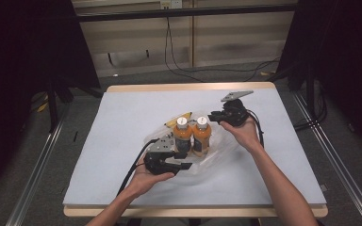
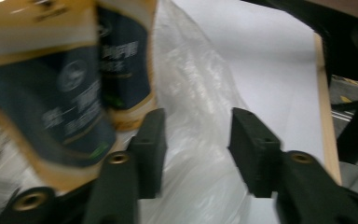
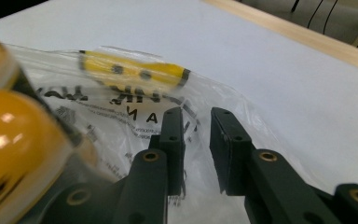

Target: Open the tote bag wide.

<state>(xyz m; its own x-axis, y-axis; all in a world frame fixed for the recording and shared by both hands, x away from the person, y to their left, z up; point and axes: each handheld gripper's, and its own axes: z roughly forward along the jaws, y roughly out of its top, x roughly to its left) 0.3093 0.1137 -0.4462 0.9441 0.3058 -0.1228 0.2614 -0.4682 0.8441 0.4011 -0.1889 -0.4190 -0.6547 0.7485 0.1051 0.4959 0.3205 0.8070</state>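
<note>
Two orange juice bottles (image 1: 182, 135) (image 1: 201, 134) with white caps and dark labels stand side by side inside a clear plastic bag (image 1: 217, 155) at the table's middle. A banana (image 1: 178, 120) lies behind them, and in the right gripper view the banana (image 3: 130, 70) is under the bag's film (image 3: 121, 121). My left gripper (image 1: 185, 165) is at the bag's near side, open, with the bag's film (image 2: 196, 84) between its jaws and the bottles (image 2: 42, 93) just to its left. My right gripper (image 1: 213, 117) sits at the bag's far right edge, its jaws a narrow gap apart over the film.
A white sheet (image 1: 132, 108) covers the wooden table, with bare room on all sides of the bag. Black cables trail from both grippers. Dark curtains and metal rails flank the table; cables lie on the floor behind.
</note>
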